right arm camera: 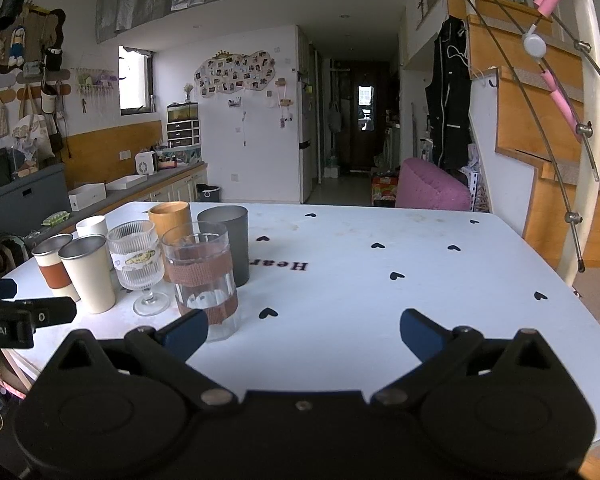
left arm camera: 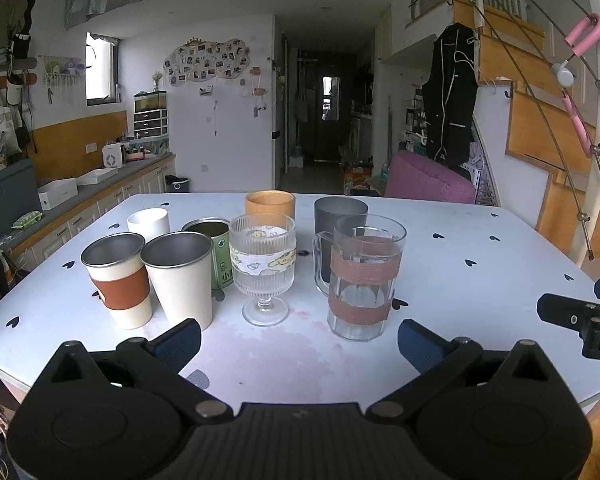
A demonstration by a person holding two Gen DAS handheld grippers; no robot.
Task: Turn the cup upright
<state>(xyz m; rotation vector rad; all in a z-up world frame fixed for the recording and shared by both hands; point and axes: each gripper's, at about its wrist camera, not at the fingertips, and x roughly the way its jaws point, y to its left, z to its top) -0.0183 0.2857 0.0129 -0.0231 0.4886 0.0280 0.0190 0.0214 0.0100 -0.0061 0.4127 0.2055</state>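
left wrist view: the left hand-held gripper (left arm camera: 299, 340) hangs low over the near edge of the white desk (left arm camera: 480, 248), jaws spread wide with nothing between them. ahead of it stands a cluster of cups, all upright with mouths up. in the front row, from the left: a steel cup with a brown sleeve (left arm camera: 118, 278), a plain cream cup (left arm camera: 180, 276), a ribbed goblet (left arm camera: 263, 266) and a clear mug with brown tape bands (left arm camera: 362, 278). behind them are a white cup (left arm camera: 149, 222), a green tin (left arm camera: 212, 240), an orange cup (left arm camera: 270, 204) and a grey cup (left arm camera: 340, 210). the mug stands just in front of the grey cup; the goblet is beside the tin.

right wrist view: the right hand-held gripper (right arm camera: 304, 334) is also wide apart and holds nothing, over bare desk to the right of the cluster. its left fingertip (right arm camera: 190, 328) overlaps the mug's base in the picture; contact cannot be told.
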